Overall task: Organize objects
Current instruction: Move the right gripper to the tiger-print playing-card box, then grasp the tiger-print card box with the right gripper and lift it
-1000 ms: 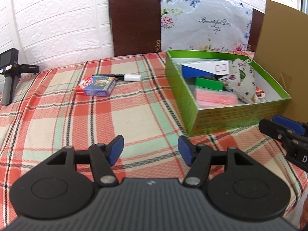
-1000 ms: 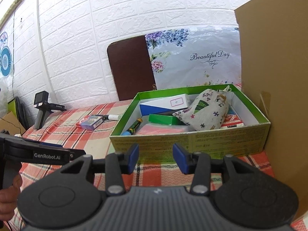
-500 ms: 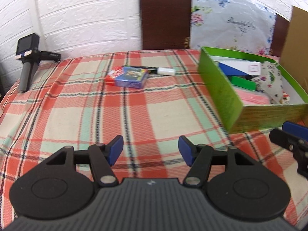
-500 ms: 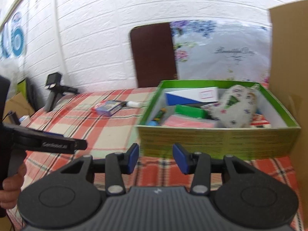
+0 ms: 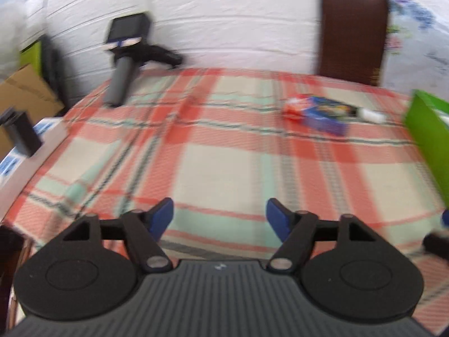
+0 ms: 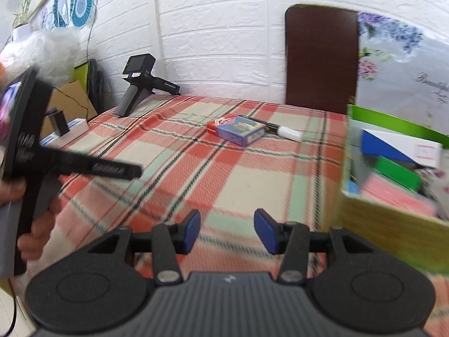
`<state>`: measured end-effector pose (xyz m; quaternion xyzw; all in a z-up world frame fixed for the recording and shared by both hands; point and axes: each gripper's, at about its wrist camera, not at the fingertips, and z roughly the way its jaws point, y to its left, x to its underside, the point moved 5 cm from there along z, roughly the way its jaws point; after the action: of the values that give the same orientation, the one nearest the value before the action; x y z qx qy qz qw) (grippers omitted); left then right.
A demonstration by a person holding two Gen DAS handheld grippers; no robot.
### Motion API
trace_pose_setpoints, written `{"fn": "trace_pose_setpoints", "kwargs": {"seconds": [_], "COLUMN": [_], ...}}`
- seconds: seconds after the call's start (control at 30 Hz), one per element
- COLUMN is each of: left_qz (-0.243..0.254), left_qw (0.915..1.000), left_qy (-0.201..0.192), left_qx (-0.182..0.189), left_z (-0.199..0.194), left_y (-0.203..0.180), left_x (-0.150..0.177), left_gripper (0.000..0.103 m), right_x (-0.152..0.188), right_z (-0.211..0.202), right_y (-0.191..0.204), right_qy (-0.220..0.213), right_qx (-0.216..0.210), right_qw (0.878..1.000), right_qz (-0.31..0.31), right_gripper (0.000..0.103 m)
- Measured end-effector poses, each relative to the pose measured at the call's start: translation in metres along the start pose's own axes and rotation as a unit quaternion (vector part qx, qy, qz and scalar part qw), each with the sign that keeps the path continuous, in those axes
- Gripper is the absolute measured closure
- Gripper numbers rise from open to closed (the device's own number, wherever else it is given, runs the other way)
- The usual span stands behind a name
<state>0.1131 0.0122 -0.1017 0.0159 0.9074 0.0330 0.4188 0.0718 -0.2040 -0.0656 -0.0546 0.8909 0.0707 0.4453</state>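
Note:
A blue card box (image 6: 242, 131) (image 5: 325, 115) lies on the plaid tablecloth (image 6: 252, 174) beside a small red pack (image 6: 217, 125) (image 5: 294, 109) and a black marker with a white cap (image 6: 283, 131) (image 5: 370, 115). The green box (image 6: 393, 210) (image 5: 429, 137) at the right holds a blue-and-white carton (image 6: 404, 147), a green pack and pink sheets. My left gripper (image 5: 219, 220) hangs over the near cloth, its jaws opening with nothing between them. My right gripper (image 6: 227, 230) is near the green box's left wall, jaws opening, empty.
A black handheld device (image 6: 137, 84) (image 5: 123, 64) stands at the table's far left corner. A brown chair back (image 6: 321, 56) and a floral cushion (image 6: 404, 64) lean on the white brick wall. Cardboard and a white box (image 6: 67, 125) sit off the left edge. A hand (image 6: 36, 224) grips the left gripper's handle.
Both grippers have swung left across the table, so the green box slid to the right edge of both views. The left jaws have spread wider; the right jaws spread slightly.

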Motion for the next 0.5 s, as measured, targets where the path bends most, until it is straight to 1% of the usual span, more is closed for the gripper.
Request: {"fn": "trace_pose_setpoints", "kwargs": {"seconds": [0.03,0.07,0.13,0.17,0.2,0.23,0.3,0.33,0.37,0.43,0.5], "left_qz": [-0.007,-0.019,-0.026,-0.025,-0.026,-0.029,-0.030,-0.032,-0.034,-0.039,-0.044], "left_qw": [0.9999,0.9998,0.9995,0.9994,0.9992,0.9989,0.9983,0.9981,0.9979,0.9975,0.9971], "left_qy": [0.006,0.001,-0.012,-0.020,-0.027,-0.036,-0.049,-0.053,-0.056,-0.059,-0.062], "left_qx": [-0.005,-0.002,-0.009,-0.010,-0.009,-0.007,-0.006,-0.005,-0.003,0.002,0.005], "left_z": [0.007,0.010,0.015,0.016,0.017,0.018,0.018,0.018,0.018,0.019,0.019], "left_y": [0.007,0.014,0.022,0.024,0.025,0.025,0.025,0.026,0.027,0.029,0.031], "left_x": [0.002,0.003,0.004,0.005,0.006,0.007,0.008,0.009,0.009,0.009,0.008], "left_gripper": [0.021,0.010,0.002,0.000,0.000,0.000,0.000,0.000,0.000,0.000,0.000], "right_x": [-0.006,-0.011,-0.022,-0.026,-0.031,-0.035,-0.044,-0.049,-0.056,-0.068,-0.079], "right_z": [0.011,0.022,0.046,0.058,0.071,0.082,0.102,0.111,0.119,0.134,0.151], "right_y": [0.000,-0.001,-0.006,-0.009,-0.012,-0.013,-0.017,-0.019,-0.019,-0.019,-0.017], "right_qy": [0.001,0.001,0.006,0.010,0.013,0.016,0.017,0.014,0.007,-0.001,-0.004], "right_qx": [0.001,0.003,0.012,0.015,0.016,0.017,0.018,0.021,0.023,0.026,0.032], "right_qw": [1.000,1.000,1.000,0.999,0.998,0.998,0.997,0.996,0.995,0.993,0.992], "right_qz": [0.002,0.007,0.026,0.038,0.051,0.061,0.080,0.089,0.098,0.112,0.125], "right_gripper": [0.055,0.051,0.048,0.046,0.045,0.041,0.030,0.020,0.015,0.011,0.005]}}
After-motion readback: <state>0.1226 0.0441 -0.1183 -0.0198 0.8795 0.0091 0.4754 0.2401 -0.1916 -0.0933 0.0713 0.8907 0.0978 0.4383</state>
